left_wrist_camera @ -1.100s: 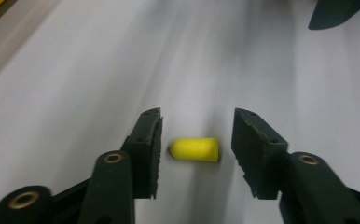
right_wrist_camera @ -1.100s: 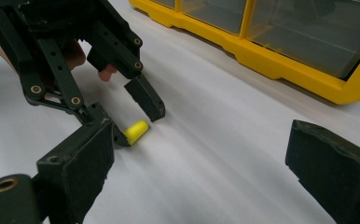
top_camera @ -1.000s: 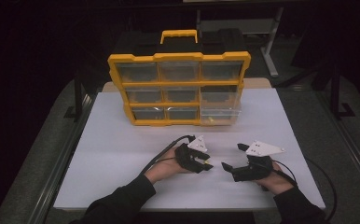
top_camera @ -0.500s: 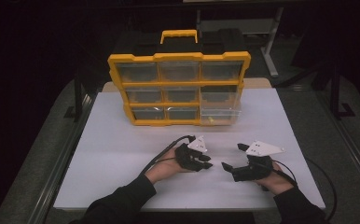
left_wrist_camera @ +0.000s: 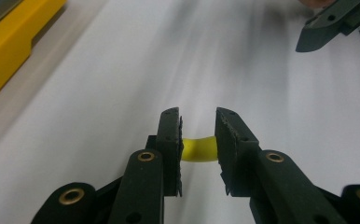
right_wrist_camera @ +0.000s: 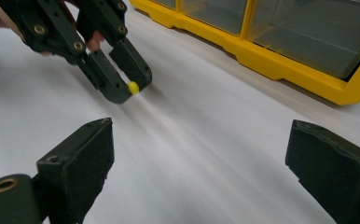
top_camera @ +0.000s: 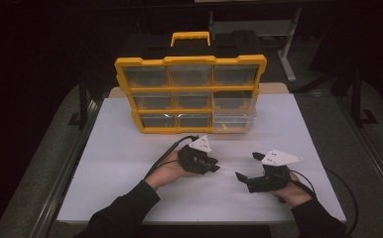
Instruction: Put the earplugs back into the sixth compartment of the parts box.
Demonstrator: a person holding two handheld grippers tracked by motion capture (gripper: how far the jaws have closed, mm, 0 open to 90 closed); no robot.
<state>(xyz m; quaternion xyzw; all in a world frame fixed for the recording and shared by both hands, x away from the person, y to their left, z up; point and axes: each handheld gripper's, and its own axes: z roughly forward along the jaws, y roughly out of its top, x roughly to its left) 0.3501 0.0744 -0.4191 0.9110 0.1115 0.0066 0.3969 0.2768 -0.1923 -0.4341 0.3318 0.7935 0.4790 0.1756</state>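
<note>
Yellow piece: we see a small yellow piece (left_wrist_camera: 199, 149) clamped between the jaws of the left tool (left_wrist_camera: 197, 128), low over the white worktop (top_camera: 130, 163). In the left gripper view it spans the gap from one jaw to the other, so its long axis seems to run across the jaws; its ends are hidden by them, and we cannot tell which way it points.

Same piece from the other side: in the right gripper view the yellow piece (right_wrist_camera: 133, 87) shows as a small rounded end at the tips of the left tool (right_wrist_camera: 130, 83).

Left tool: closed on the yellow piece, held in the left hand (top_camera: 165, 171) in front of the organizer, tips aimed toward the right tool.

Right tool: we see the right tool (top_camera: 246, 167) with its jaws wide apart and nothing between them, near the left tool (top_camera: 213, 165) but not touching it.

Organizer: a yellow drawer organizer (top_camera: 190, 94) with clear drawers and a black top stands at the far side of the worktop, well apart from both tools.

Change: against the picture one second earlier, we find both tools and the organizer in the same places, with no shift that we can make out.
</note>
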